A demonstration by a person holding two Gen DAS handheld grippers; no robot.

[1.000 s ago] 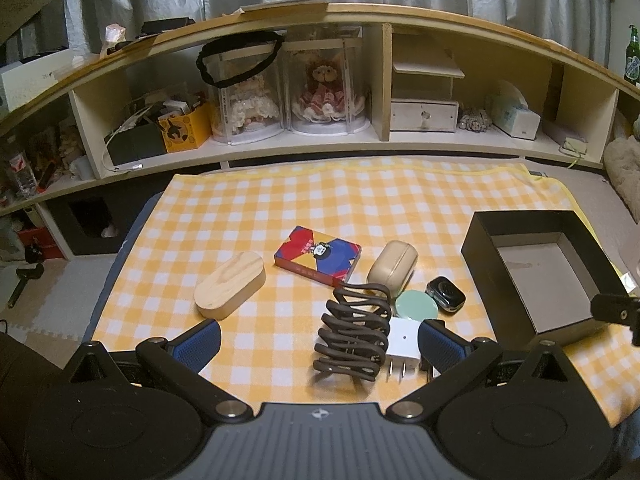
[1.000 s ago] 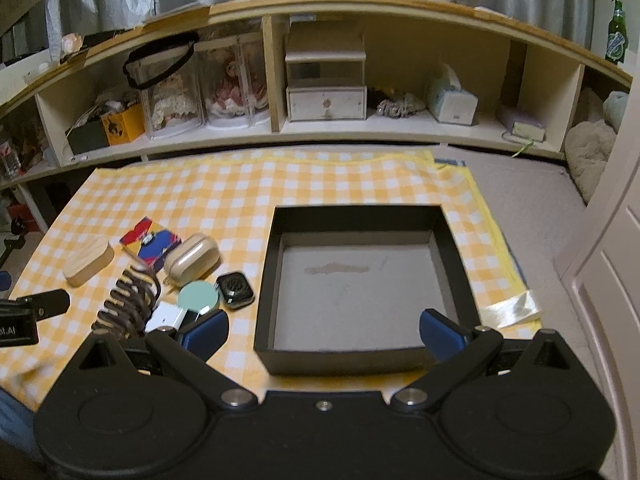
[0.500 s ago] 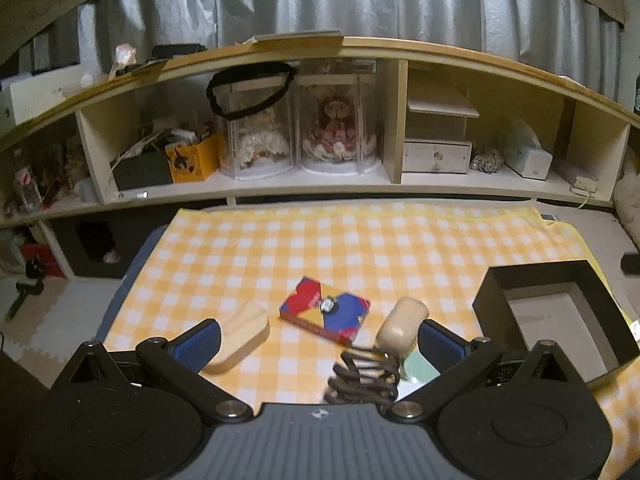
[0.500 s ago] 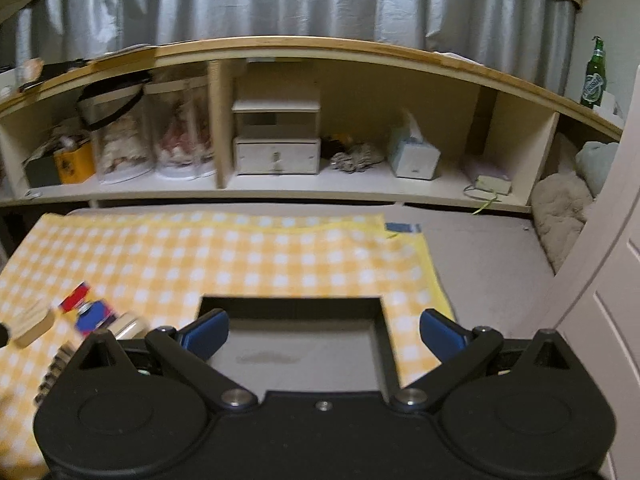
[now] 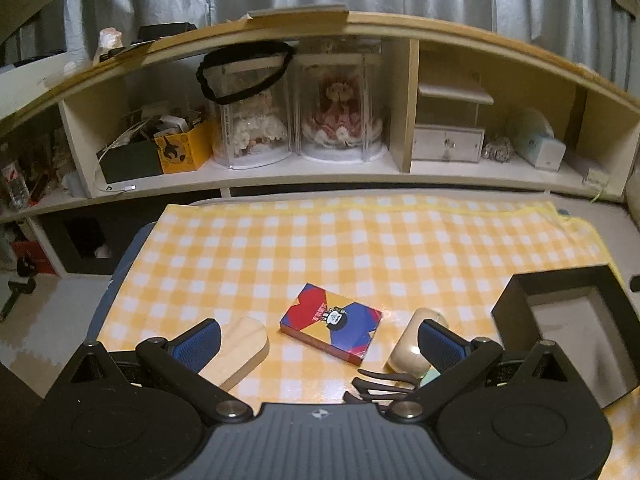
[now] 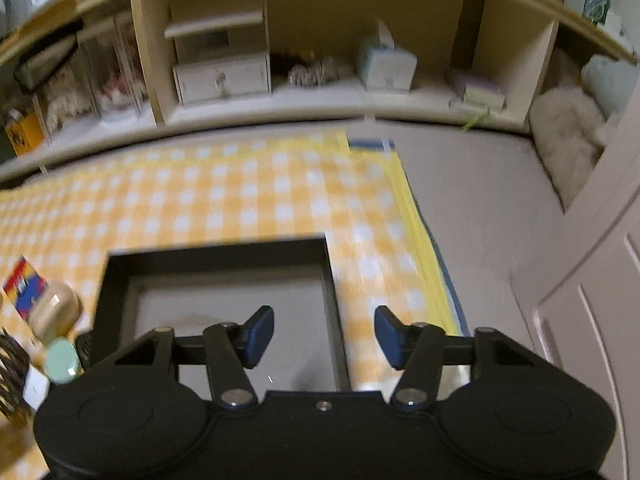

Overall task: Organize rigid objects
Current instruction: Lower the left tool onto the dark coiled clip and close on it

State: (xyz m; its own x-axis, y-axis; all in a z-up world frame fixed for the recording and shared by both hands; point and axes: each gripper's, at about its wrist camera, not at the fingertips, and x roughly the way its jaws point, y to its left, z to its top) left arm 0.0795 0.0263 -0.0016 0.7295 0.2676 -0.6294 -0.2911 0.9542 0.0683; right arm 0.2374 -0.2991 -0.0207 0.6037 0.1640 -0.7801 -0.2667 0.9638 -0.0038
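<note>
Both tongs, left (image 5: 318,342) and right (image 6: 324,336), are gaping empty; one glossy card box (image 5: 330,323), one rounded wooden block (image 5: 236,350), one square black tray (image 6: 218,258) are lying lower frame.

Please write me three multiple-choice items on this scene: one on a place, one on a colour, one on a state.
1. Where does the card box lie?
A. inside the black tray
B. on the checked cloth, between the wooden block and the beige case
C. on the shelf

2. What colour is the checked cloth?
A. yellow and white
B. green and white
C. plain grey

3. What state is the black tray in?
A. full of objects
B. upside down
C. nothing visible in it

Answers:
1. B, since the wooden block is left of it and the beige case is right of it.
2. A, as both views show.
3. C, as the right wrist view shows only bare floor inside.
</note>
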